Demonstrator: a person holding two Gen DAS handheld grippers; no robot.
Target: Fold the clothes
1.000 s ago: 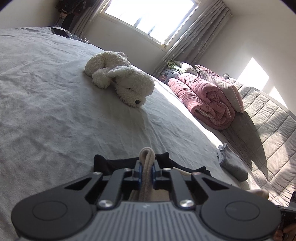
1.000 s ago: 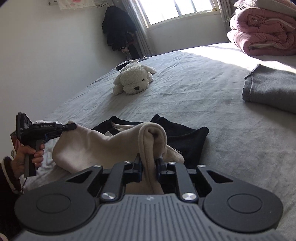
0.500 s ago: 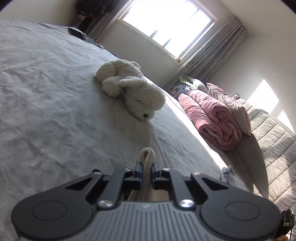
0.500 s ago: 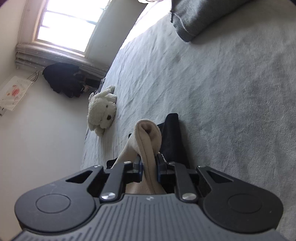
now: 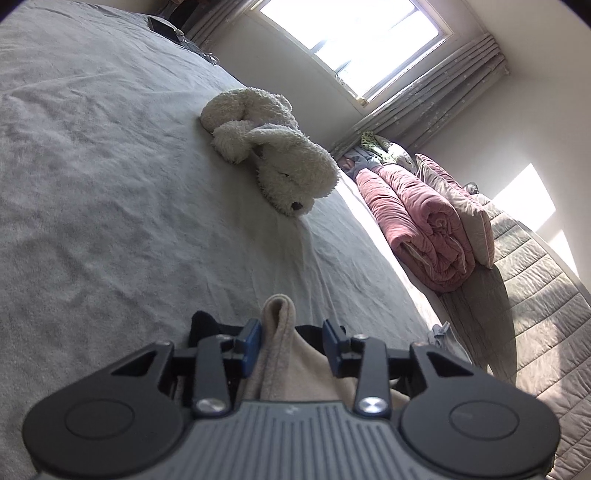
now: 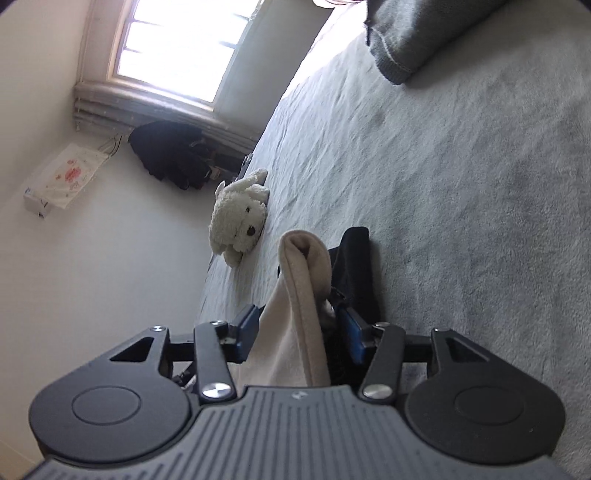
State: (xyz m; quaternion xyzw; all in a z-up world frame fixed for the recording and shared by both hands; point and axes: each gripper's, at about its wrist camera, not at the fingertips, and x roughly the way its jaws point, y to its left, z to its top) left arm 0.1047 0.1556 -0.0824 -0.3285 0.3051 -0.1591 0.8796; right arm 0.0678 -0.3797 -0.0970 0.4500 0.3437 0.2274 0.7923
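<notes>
A beige garment (image 5: 280, 332) lies folded over a black garment (image 5: 201, 323) on the grey bed (image 5: 92, 184). My left gripper (image 5: 291, 345) has its jaws opening; a fold of the beige cloth stands between them, leaning on the left pad with a gap at the right pad. In the right wrist view the same beige garment (image 6: 303, 295) rises between the opening jaws of my right gripper (image 6: 301, 332), loose from both pads. The black garment (image 6: 356, 266) shows behind it.
A white plush dog (image 5: 273, 155) (image 6: 240, 218) lies further up the bed. A rolled pink quilt (image 5: 417, 221) and pillows sit by the quilted headboard. A folded grey garment (image 6: 436, 33) lies far right. Dark clothes (image 6: 170, 151) hang below the window.
Both grippers were pinched on the beige fold and now stand apart around it. The right wrist view has rolled strongly and sunk toward the bed; the left view rolled slightly.
</notes>
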